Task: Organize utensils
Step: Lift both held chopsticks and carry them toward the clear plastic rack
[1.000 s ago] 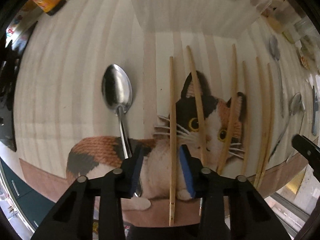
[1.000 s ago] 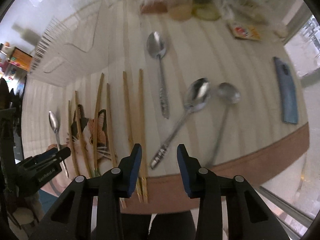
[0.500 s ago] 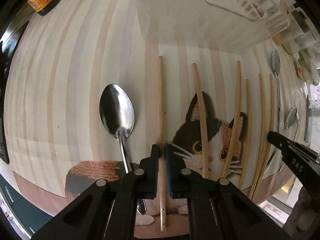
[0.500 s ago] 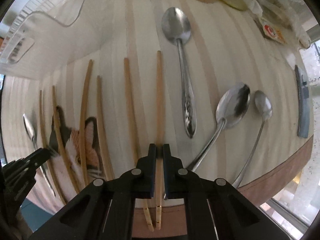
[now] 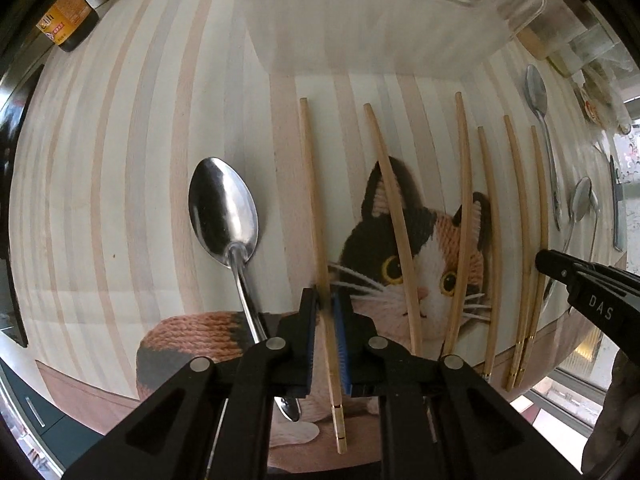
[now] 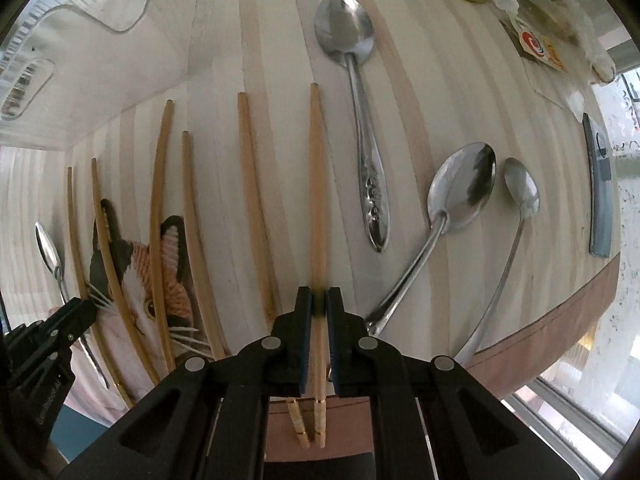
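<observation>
Evidently both lift together: left hand-held gripper [image 5: 329, 312] pinches the leftmost chopstick [image 5: 314, 200]; right hand-held gripper [image 6: 319, 312] pinches the rightmost chopstick [image 6: 317, 184], handles toward six o'clock.

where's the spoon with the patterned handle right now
In the right wrist view, the patterned-handle spoon lies flat on the table, just right of the chopstick clamped in the right gripper, left of two plain spoons.

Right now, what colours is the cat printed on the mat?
The cat is calico: black, orange and white, with yellow eyes. It shows best in the left wrist view.
</observation>
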`<action>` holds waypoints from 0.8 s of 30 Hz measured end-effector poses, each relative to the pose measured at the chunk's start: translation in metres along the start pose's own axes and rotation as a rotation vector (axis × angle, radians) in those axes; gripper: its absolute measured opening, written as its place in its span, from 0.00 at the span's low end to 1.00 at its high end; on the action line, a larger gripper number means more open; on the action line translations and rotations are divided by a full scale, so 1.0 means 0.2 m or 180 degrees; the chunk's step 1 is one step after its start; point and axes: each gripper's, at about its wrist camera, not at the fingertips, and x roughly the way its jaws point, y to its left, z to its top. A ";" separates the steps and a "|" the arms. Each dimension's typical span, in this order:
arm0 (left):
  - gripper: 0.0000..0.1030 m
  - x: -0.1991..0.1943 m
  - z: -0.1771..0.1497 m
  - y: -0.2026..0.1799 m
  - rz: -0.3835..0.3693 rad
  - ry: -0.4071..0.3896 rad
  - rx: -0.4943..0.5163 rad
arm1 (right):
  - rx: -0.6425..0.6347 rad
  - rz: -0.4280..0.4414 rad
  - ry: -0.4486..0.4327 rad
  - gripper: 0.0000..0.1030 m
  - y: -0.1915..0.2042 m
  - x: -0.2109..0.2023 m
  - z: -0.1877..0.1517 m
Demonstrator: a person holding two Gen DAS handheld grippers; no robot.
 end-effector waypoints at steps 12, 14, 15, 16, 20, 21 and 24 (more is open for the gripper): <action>0.05 0.00 0.05 -0.14 0.0259 -0.0125 -0.0055 | -0.0278 -0.0064 0.0006 0.09 -0.01 0.04 0.06; 0.04 0.00 0.04 -0.15 0.0298 -0.0138 -0.0122 | -0.0354 -0.0083 -0.0025 0.09 0.01 0.04 0.05; 0.04 0.00 0.04 -0.16 0.0323 -0.0142 -0.0143 | -0.0401 -0.0097 -0.0054 0.09 0.03 0.03 0.04; 0.04 0.00 0.04 -0.17 0.0350 -0.0146 -0.0161 | -0.0431 -0.0104 -0.0075 0.08 0.03 0.03 0.03; 0.04 -0.02 0.01 -0.21 0.0459 -0.0159 -0.0212 | -0.0496 -0.0072 -0.0149 0.07 0.06 0.03 -0.02; 0.04 -0.05 0.00 -0.22 0.0480 -0.0191 -0.0218 | -0.0500 -0.0052 -0.0160 0.07 0.06 0.03 -0.03; 0.04 -0.14 -0.04 -0.25 0.0539 -0.0309 -0.0204 | -0.0490 -0.0010 -0.0202 0.07 0.02 0.03 -0.05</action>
